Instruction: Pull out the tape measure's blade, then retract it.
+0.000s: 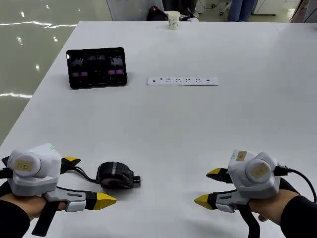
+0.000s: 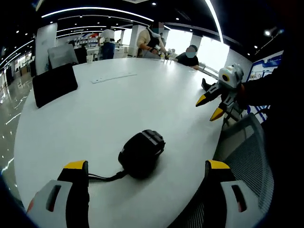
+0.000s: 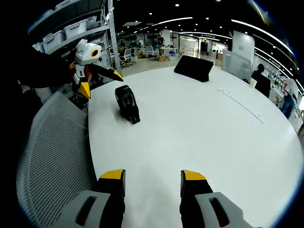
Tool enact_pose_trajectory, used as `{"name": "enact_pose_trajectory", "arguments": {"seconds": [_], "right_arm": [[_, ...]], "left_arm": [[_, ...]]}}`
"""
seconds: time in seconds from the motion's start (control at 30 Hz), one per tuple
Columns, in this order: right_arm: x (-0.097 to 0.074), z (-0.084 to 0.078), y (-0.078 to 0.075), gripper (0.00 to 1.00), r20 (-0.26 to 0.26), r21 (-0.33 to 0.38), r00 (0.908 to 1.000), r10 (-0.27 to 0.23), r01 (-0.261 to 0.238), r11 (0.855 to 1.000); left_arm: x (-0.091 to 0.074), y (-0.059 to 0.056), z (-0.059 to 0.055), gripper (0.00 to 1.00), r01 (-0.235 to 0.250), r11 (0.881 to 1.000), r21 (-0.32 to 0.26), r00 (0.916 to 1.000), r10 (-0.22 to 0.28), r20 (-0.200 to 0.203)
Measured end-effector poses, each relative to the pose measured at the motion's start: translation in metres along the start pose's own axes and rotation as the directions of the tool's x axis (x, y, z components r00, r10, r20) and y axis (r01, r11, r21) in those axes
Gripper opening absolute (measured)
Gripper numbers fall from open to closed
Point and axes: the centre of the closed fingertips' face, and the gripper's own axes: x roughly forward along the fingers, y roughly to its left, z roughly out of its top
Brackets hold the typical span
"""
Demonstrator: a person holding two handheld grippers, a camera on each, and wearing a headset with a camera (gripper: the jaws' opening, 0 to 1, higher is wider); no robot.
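A black tape measure [image 1: 118,175] lies on the white table [image 1: 198,124] near its front edge, with a black wrist strap trailing to its left. My left gripper [image 1: 91,180] is open, its yellow-tipped jaws standing either side of the case without touching it; the case [image 2: 141,151] sits just ahead of the jaws in the left gripper view. My right gripper [image 1: 210,187] is open and empty, well to the right of the tape measure [image 3: 127,102]. No blade is drawn out that I can see. The right gripper [image 2: 213,101] and the left gripper [image 3: 97,78] each show in the other's view.
A dark tablet [image 1: 96,67] stands at the back left, a white power strip [image 1: 182,81] lies mid-table, and a paper cup [image 1: 173,19] sits at the far edge. A grey mesh chair [image 3: 54,156] is at the table's near side. People stand beyond the table.
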Motion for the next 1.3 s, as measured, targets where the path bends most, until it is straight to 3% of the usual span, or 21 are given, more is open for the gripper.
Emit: {"name": "enact_pose_trajectory", "arguments": {"seconds": [0.2,0.53,0.67,0.8,1.03,1.3], "right_arm": [[-0.014,-0.015,-0.008,0.5,-0.021,-0.041,0.9996,-0.022,0.021,0.999],[-0.048,-0.051,-0.031,0.62,0.013,0.103,0.9956,-0.093,0.091,0.991],[-0.06,-0.058,-0.037,0.66,0.022,0.12,0.9933,-0.113,0.11,0.987],[-0.07,-0.069,-0.044,0.69,0.0,0.114,0.9913,-0.131,0.13,0.985],[-0.083,-0.074,-0.046,0.75,-0.019,0.101,0.9902,-0.138,0.14,0.985],[-0.084,-0.073,-0.044,0.83,0.004,0.112,0.991,-0.134,0.132,0.985]], "left_arm": [[-0.011,0.008,-0.012,0.99,-0.002,1.0,-0.014,0.9998,0.002,-0.018],[-0.025,0.024,-0.017,0.99,-0.041,0.999,-0.015,0.9991,0.041,-0.005],[-0.027,0.025,-0.021,0.99,-0.043,0.999,-0.01,0.9991,0.042,-0.009],[-0.029,0.03,-0.026,0.99,-0.041,0.999,-0.02,0.9991,0.04,-0.016],[-0.031,0.033,-0.032,0.99,-0.04,0.999,-0.007,0.9984,0.04,-0.04],[-0.034,0.04,-0.025,0.99,-0.044,0.999,-0.005,0.9985,0.044,-0.034]]}}
